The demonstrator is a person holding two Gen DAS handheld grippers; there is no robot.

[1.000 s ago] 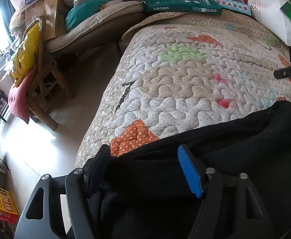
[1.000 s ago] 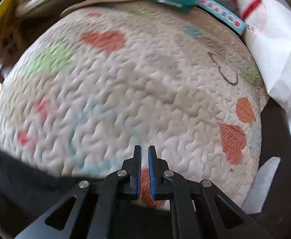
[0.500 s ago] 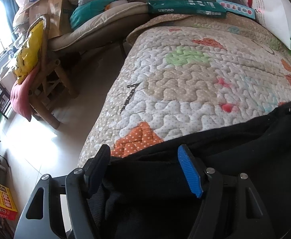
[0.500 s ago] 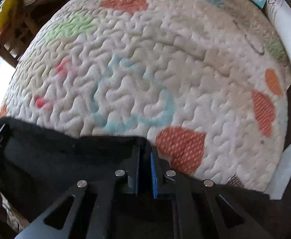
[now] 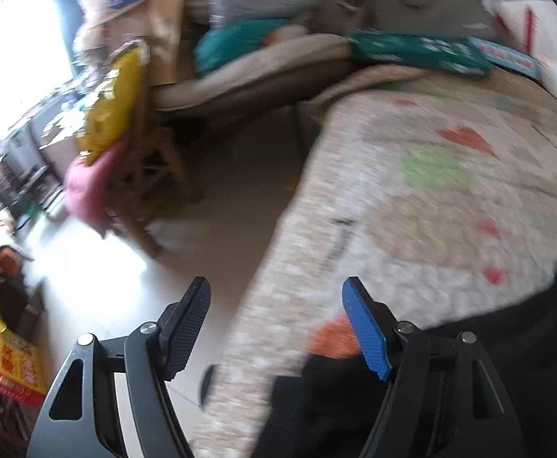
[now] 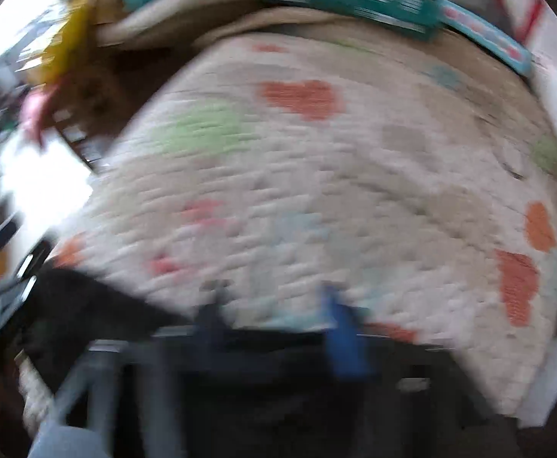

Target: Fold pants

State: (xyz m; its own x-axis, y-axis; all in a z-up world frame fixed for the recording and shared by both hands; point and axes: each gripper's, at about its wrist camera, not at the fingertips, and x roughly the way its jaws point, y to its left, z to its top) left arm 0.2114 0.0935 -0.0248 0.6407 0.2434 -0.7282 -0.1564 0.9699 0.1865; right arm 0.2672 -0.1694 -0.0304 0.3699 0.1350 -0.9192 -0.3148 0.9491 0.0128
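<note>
Pants point(image 5: 469, 374) are lying black along the near edge of the quilt point(image 5: 431, 198). The left gripper point(image 5: 276, 324) is standing released beside them; the right gripper point(image 6: 274, 320), blurred, has just been opening, gripping nothing.

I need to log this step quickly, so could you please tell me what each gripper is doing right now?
Left gripper: open, holding nothing.
Right gripper: jaws just opened; the black pants lie released.
</note>
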